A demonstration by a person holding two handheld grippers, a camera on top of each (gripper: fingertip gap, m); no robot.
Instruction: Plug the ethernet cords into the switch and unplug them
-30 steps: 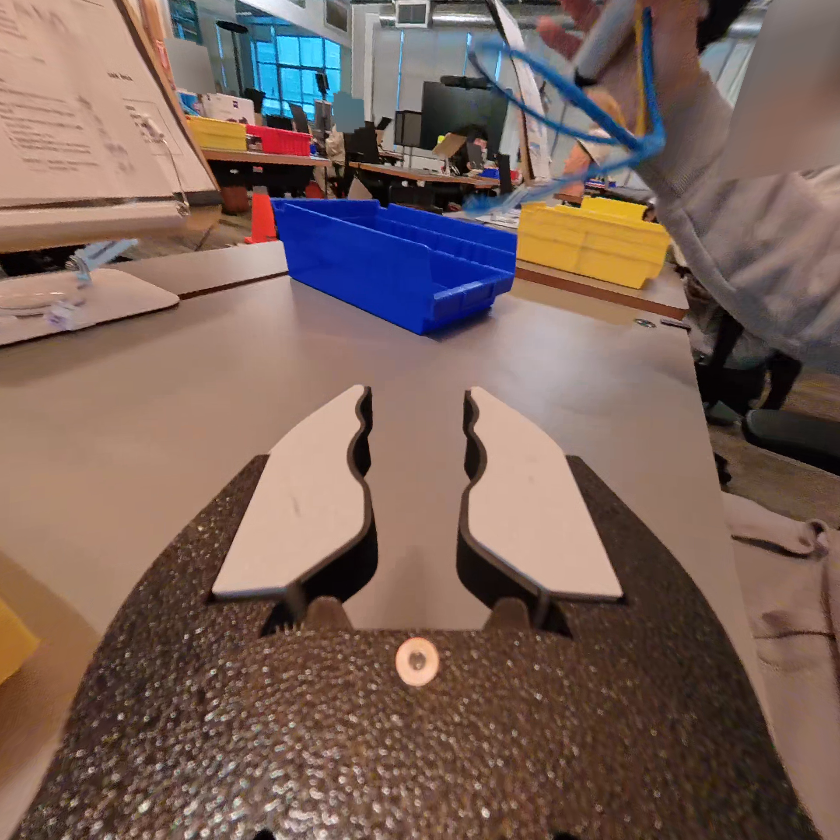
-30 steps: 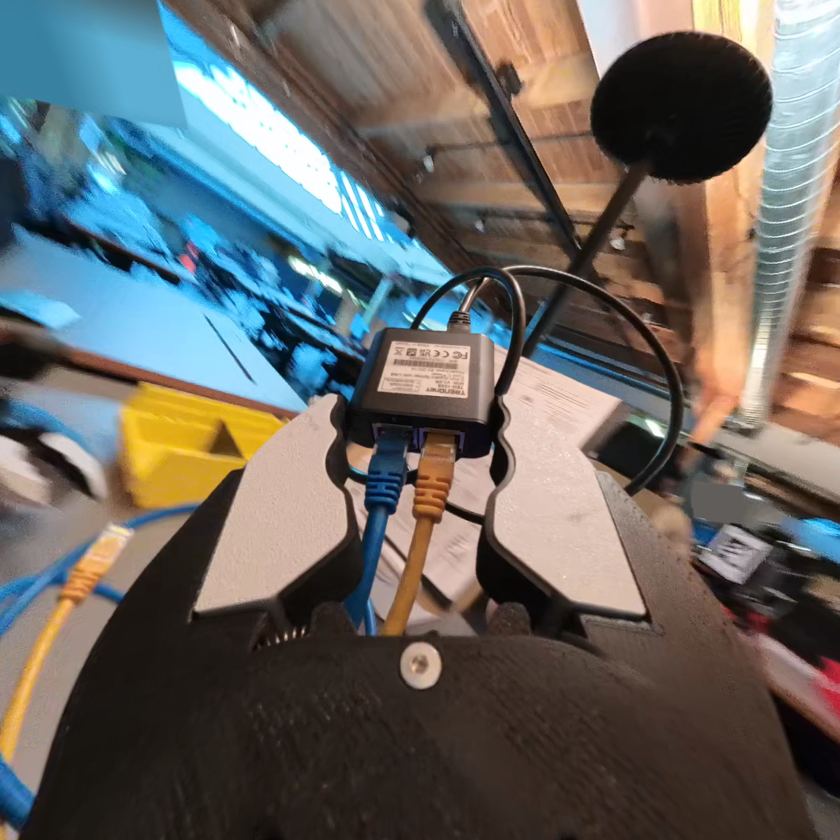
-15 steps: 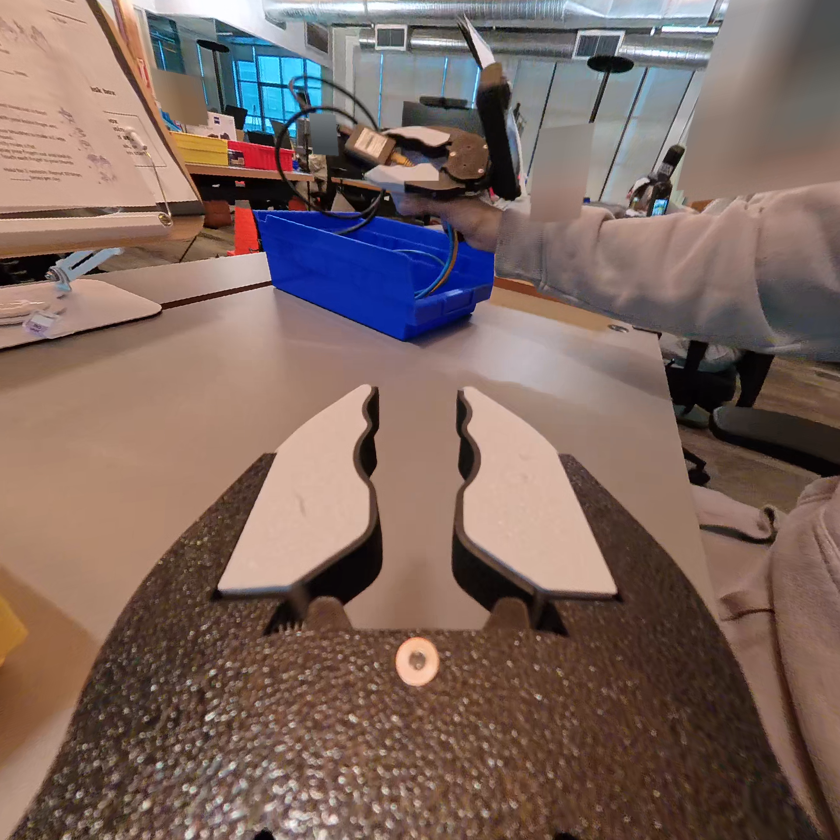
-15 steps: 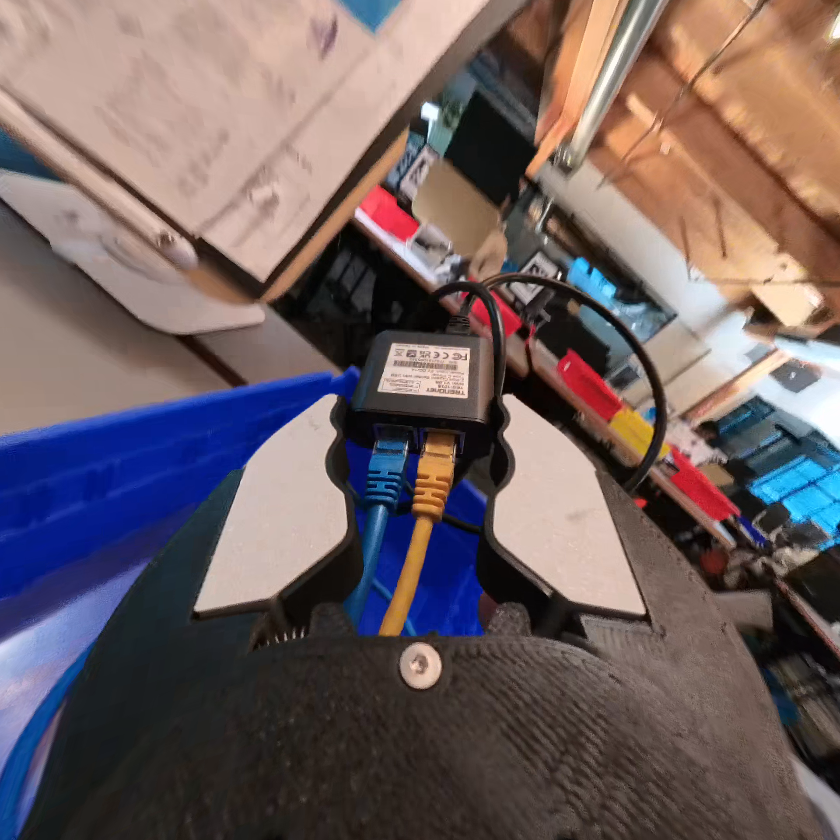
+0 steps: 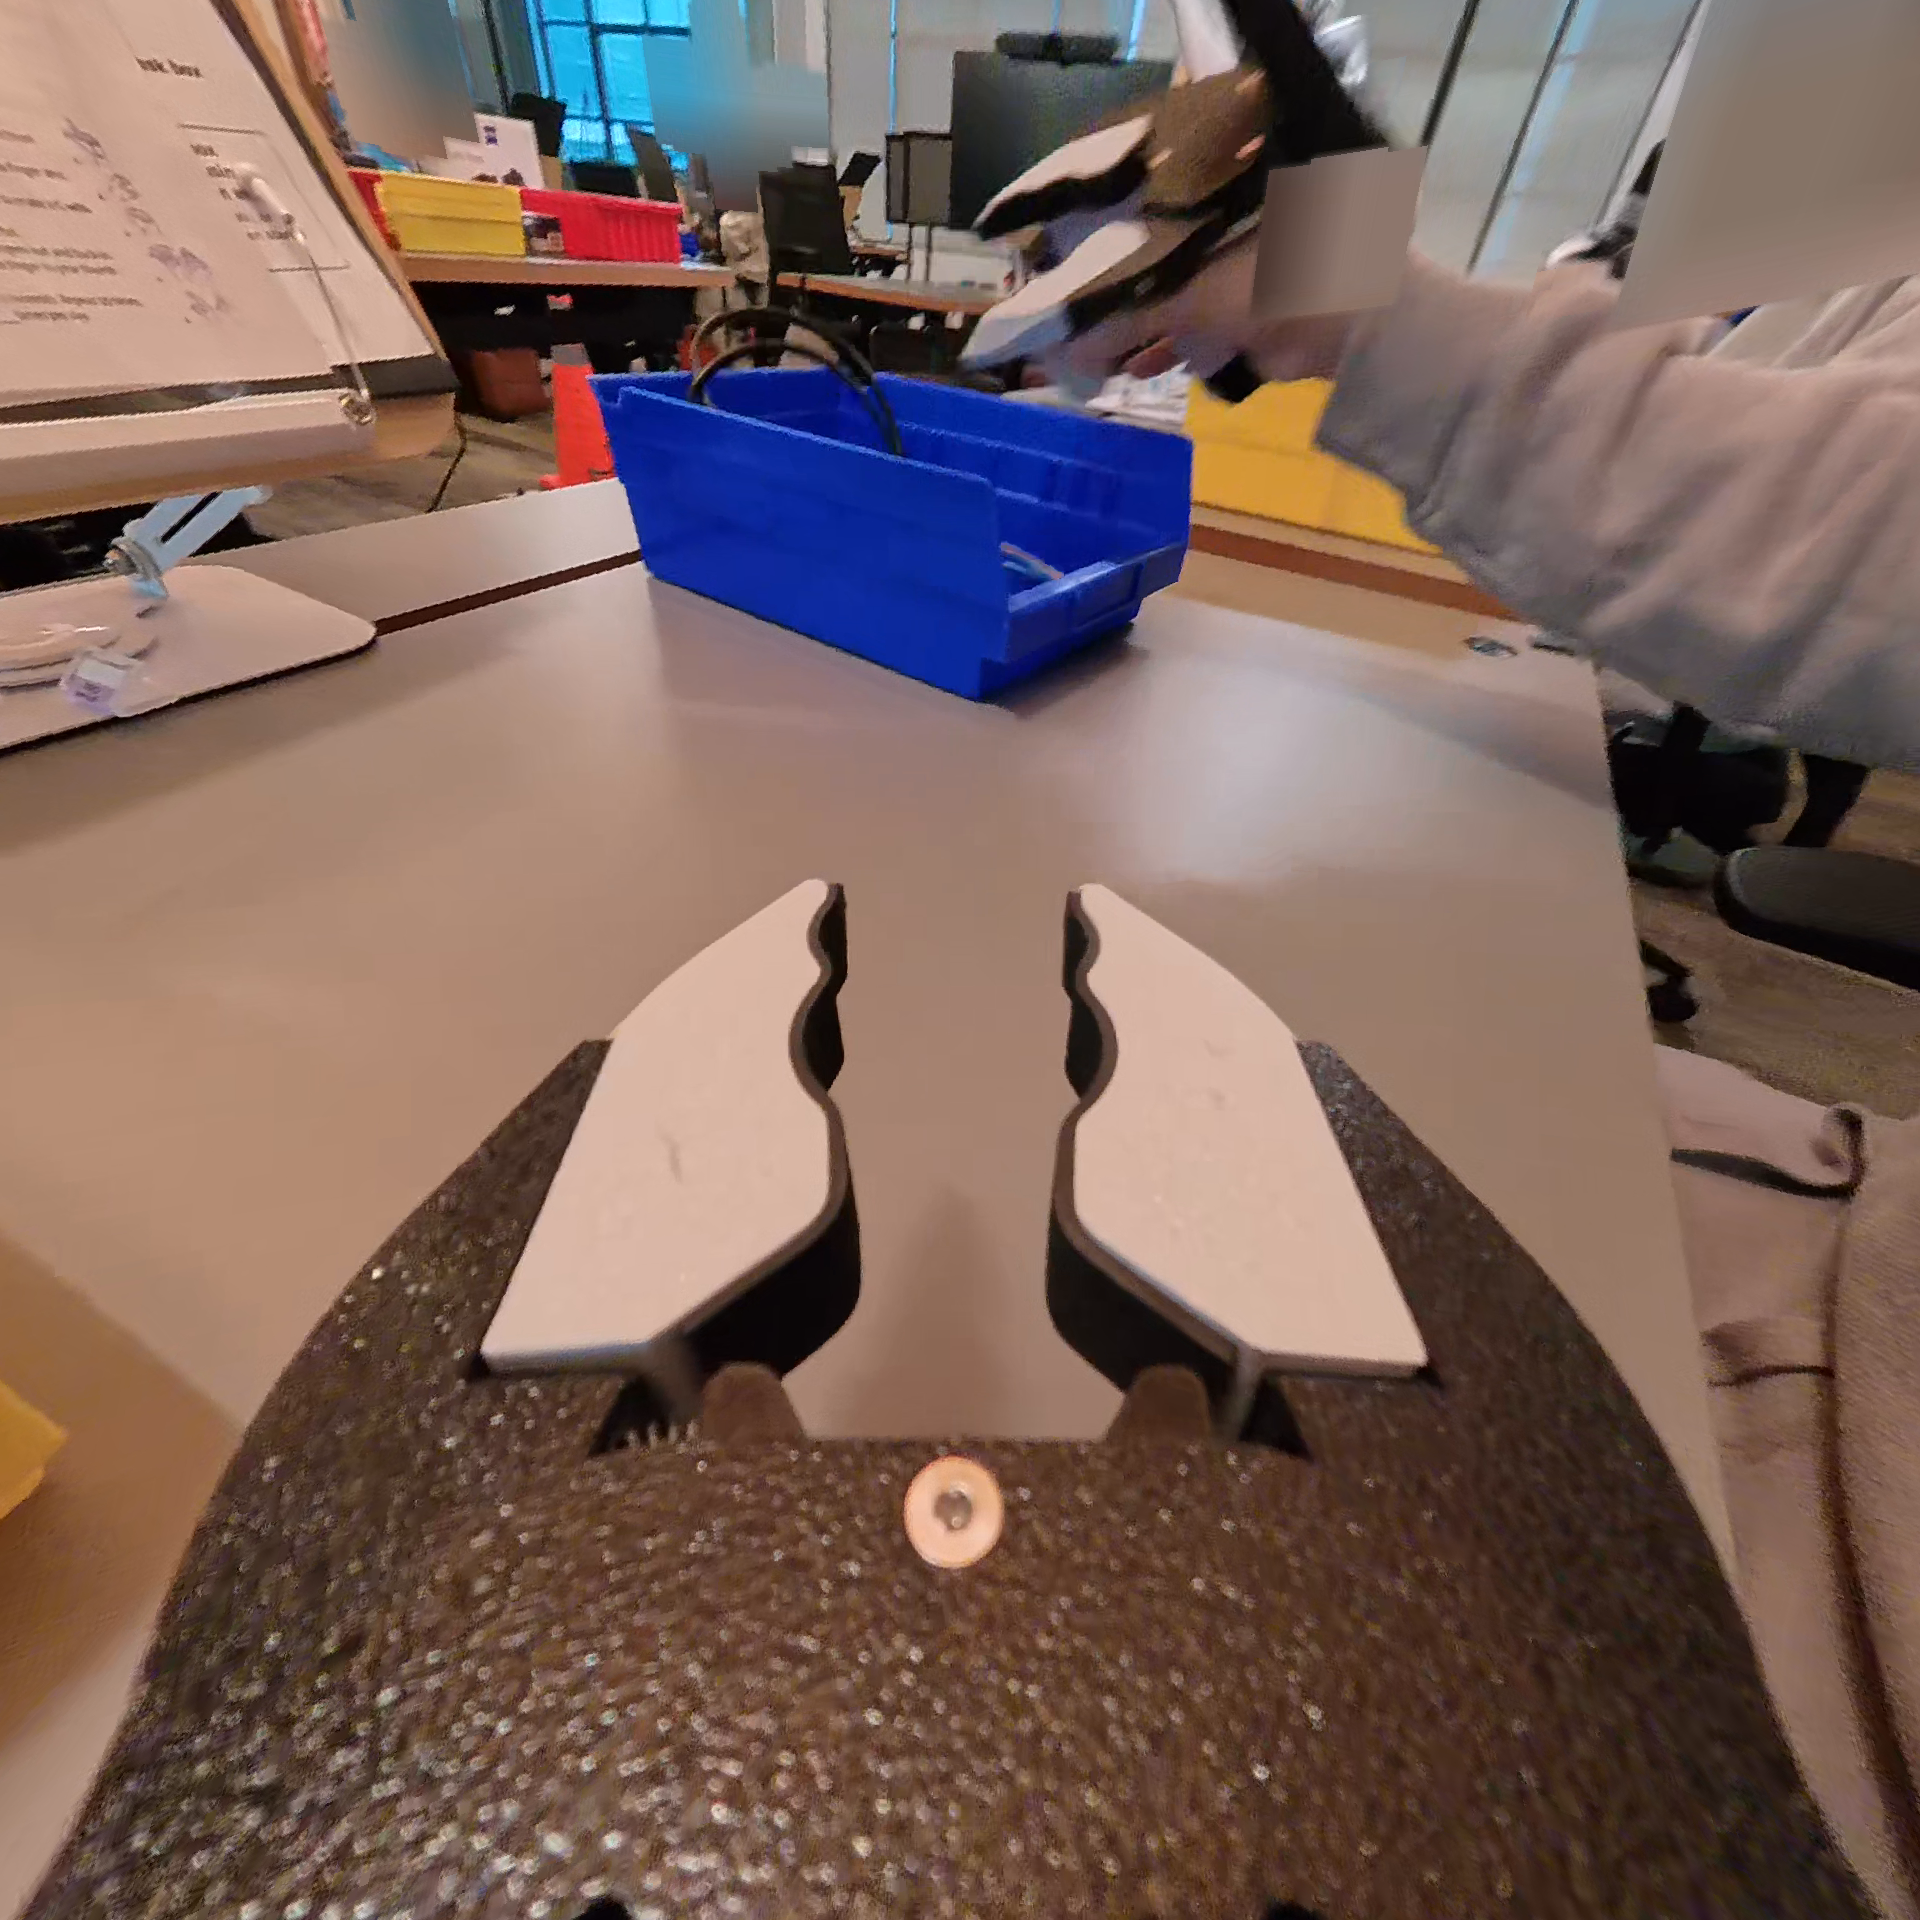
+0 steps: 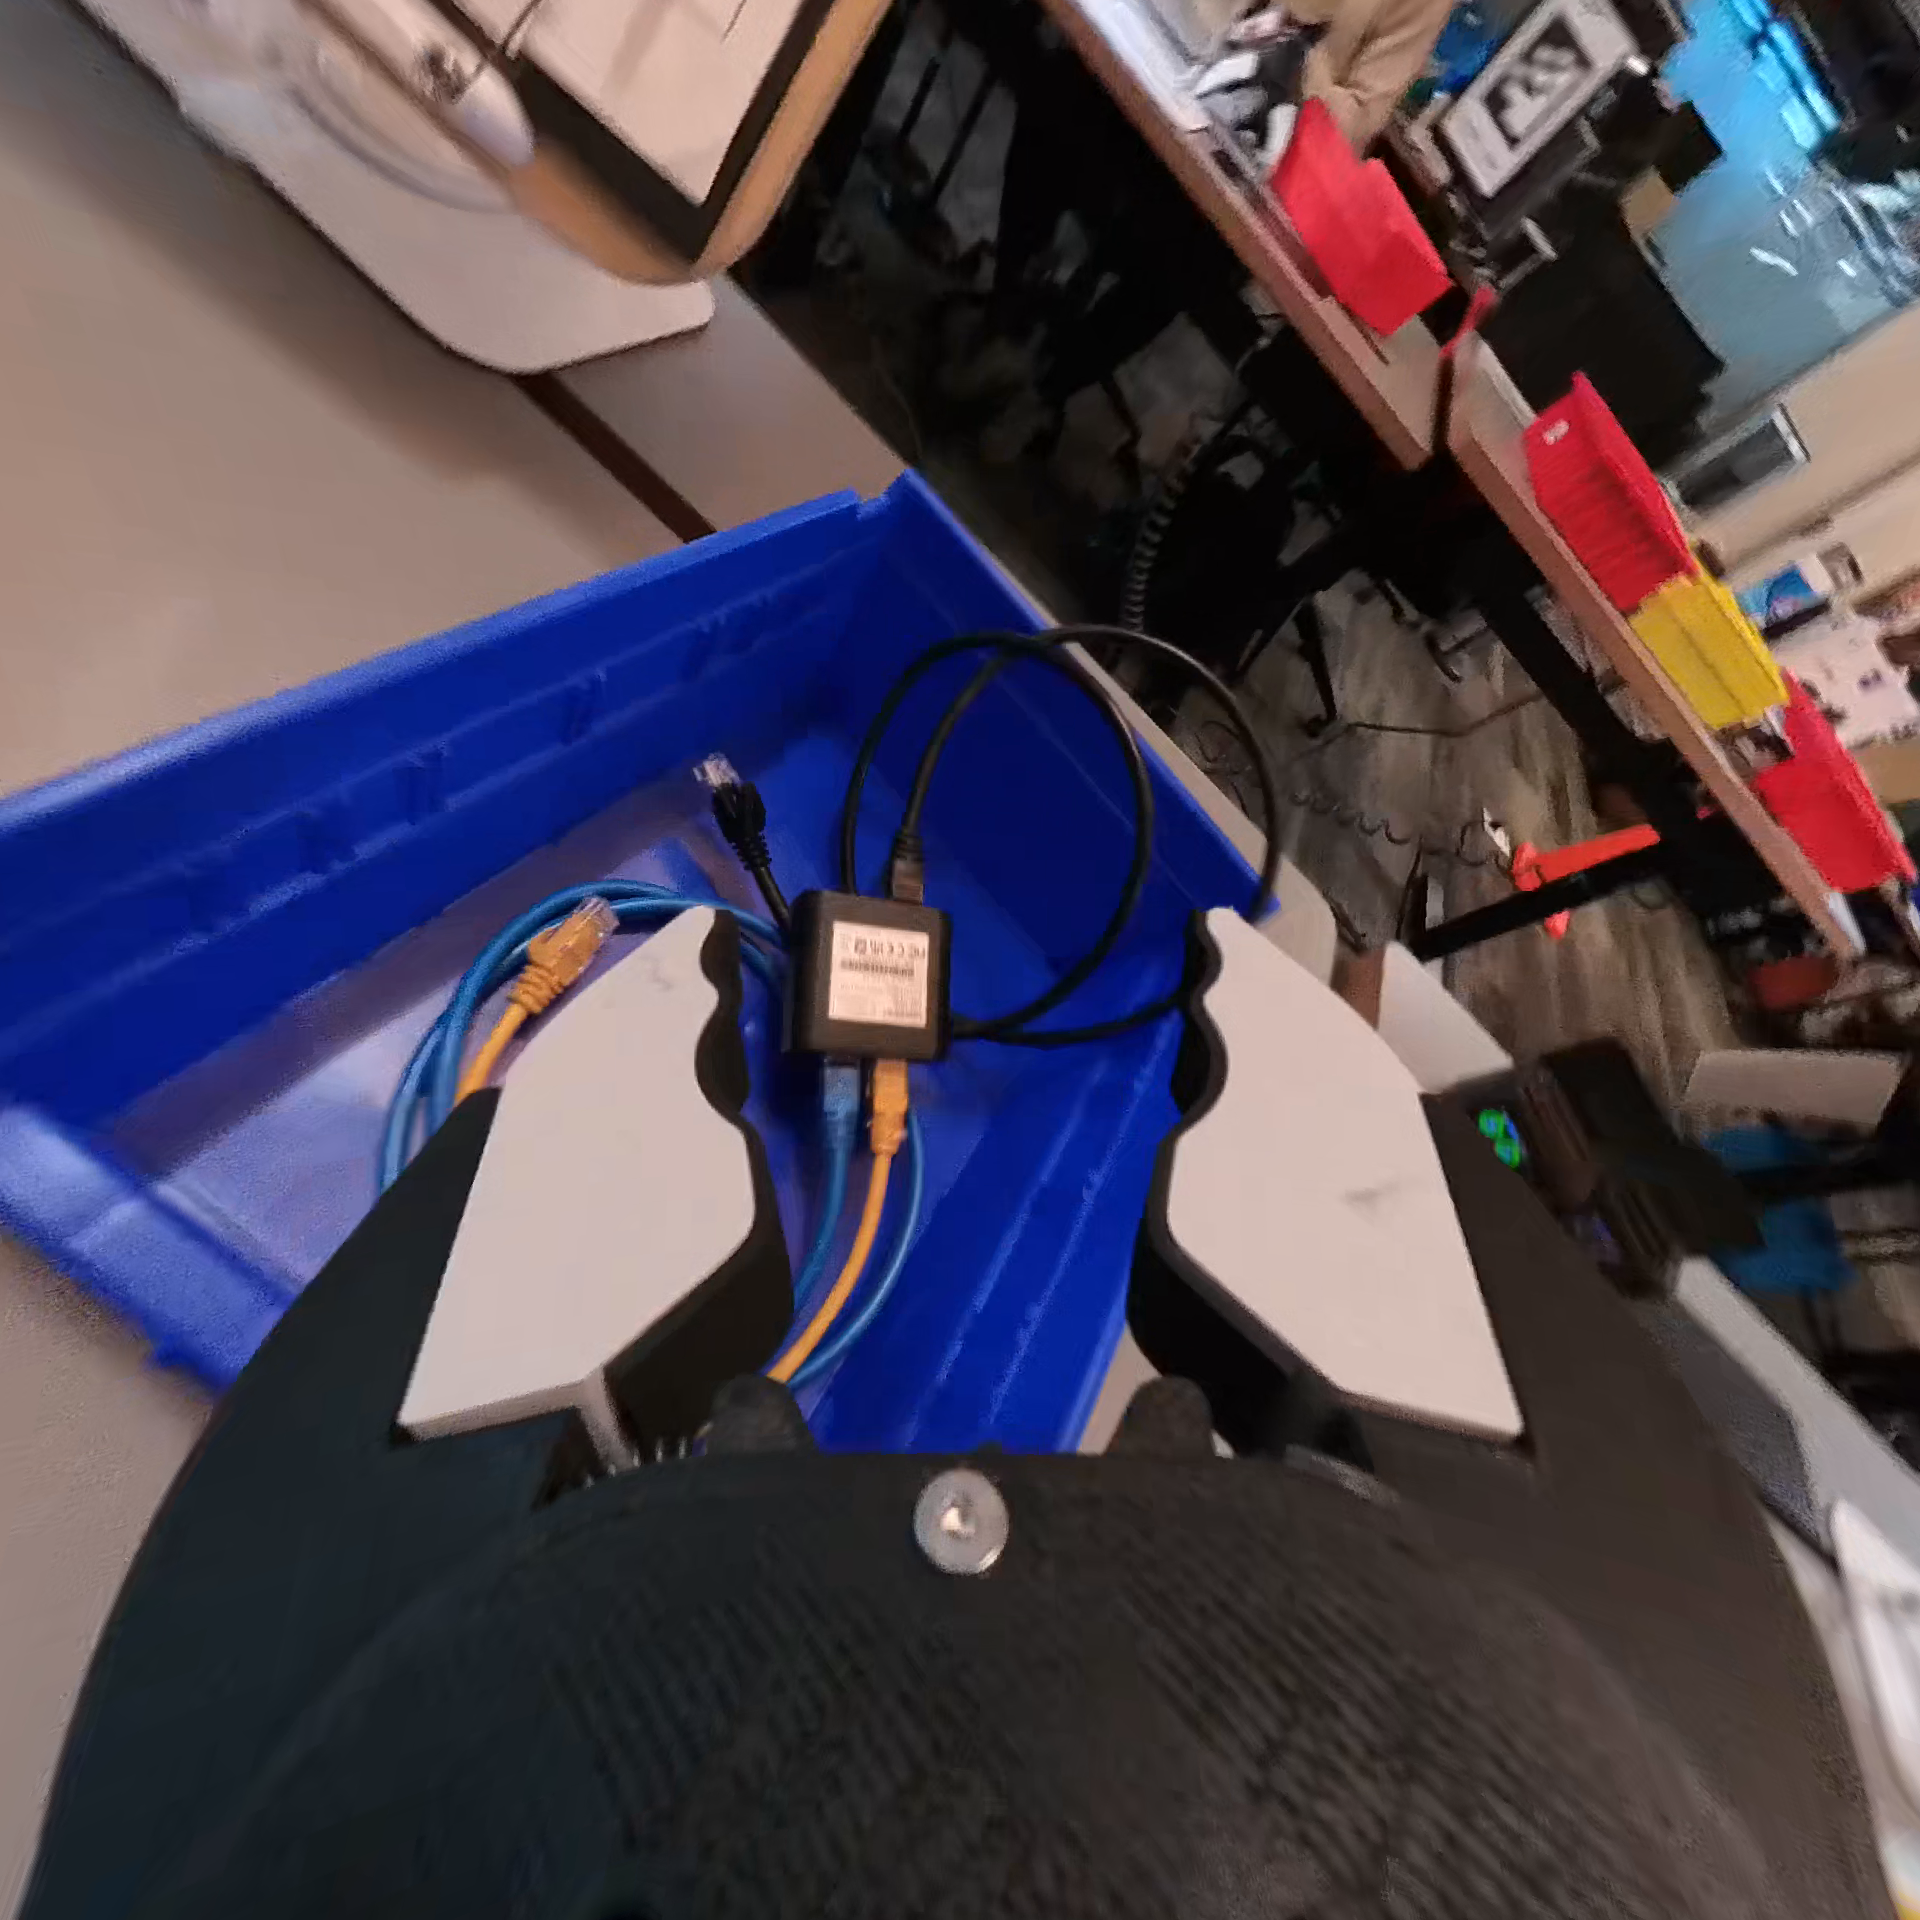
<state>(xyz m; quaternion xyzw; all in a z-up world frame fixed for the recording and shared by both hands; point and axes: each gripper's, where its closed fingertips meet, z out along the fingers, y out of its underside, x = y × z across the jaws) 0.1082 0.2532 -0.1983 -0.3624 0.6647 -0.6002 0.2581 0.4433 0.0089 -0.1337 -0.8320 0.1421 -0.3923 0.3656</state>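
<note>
The right gripper (image 6: 951, 956) has its jaws spread wide and holds nothing; it hangs above the blue bin (image 6: 343, 790), looking down into it. Between the fingers, lower down, the black switch (image 6: 871, 975) lies on the bin floor, label side up. A blue cord (image 6: 844, 1112) and an orange cord (image 6: 886, 1110) are plugged side by side into its near edge and run back toward the gripper. The orange cord's free plug (image 6: 566, 940) lies to the left among loops of blue cord, beside the left finger (image 6: 592, 1164). A black cable (image 6: 1101, 862) leaves the switch's far edge, loops over the bin's right wall and ends in a loose plug just beyond the switch.

The left gripper (image 5: 954, 904) sits low over the grey table (image 5: 416, 831), jaws parted with a clear gap and nothing between them. Well ahead of it stands the bin (image 5: 831, 530), with the black cable arching above its rim. The right gripper (image 5: 1060, 249) shows above and to the right of the bin, held by a person's hand in a grey sleeve (image 5: 1621, 488). At far left, a paper holder (image 5: 156, 291) stands on a white base. A yellow bin (image 5: 1278, 468) sits behind the blue one.
</note>
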